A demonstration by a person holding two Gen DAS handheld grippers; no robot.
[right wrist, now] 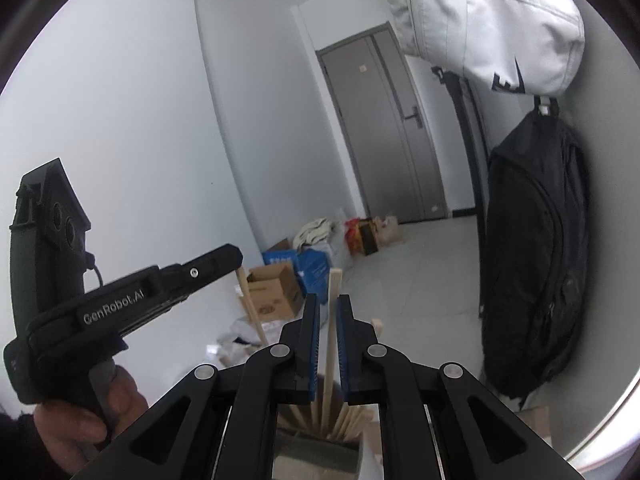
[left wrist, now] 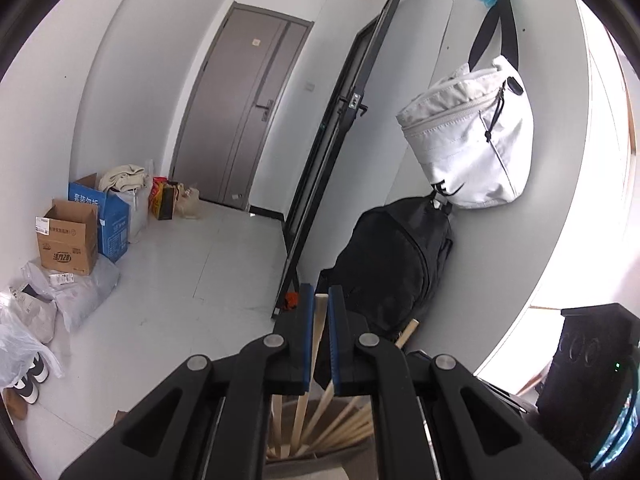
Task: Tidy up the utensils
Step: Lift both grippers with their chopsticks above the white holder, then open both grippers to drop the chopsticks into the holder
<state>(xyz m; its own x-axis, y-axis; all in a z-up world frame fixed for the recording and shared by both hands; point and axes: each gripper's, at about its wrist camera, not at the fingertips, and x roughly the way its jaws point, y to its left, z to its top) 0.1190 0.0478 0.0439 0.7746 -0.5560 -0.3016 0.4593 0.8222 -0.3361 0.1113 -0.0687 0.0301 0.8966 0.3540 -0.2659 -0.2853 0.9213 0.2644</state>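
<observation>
In the left wrist view the left gripper [left wrist: 320, 304] has its blue-padded jaws pinched on 1 pale wooden stick [left wrist: 319, 328] that stands upright between them, its top end just above the fingertips. Below the jaws more wooden sticks [left wrist: 340, 428] fan out of a holder [left wrist: 296, 464] of which only the rim shows at the near edge. Beyond, a black backpack [left wrist: 396, 264] hangs against the right wall under a white bag [left wrist: 476, 140], a grey door [left wrist: 244, 108] stands far back, and cardboard boxes [left wrist: 68, 240] sit on the floor at far left. In the right wrist view the right gripper [right wrist: 329, 316] frames another stick [right wrist: 333, 320] — thin gaps show on both sides of it, so the pads are slightly apart and do not press it. That stick rises from the same bundle in the holder [right wrist: 316, 460] just below. At left a hand [right wrist: 80, 416] grips the other gripper's handle; its jaws [right wrist: 224, 260] appear closed on a stick [right wrist: 252, 312] slanting down toward the holder.
</observation>
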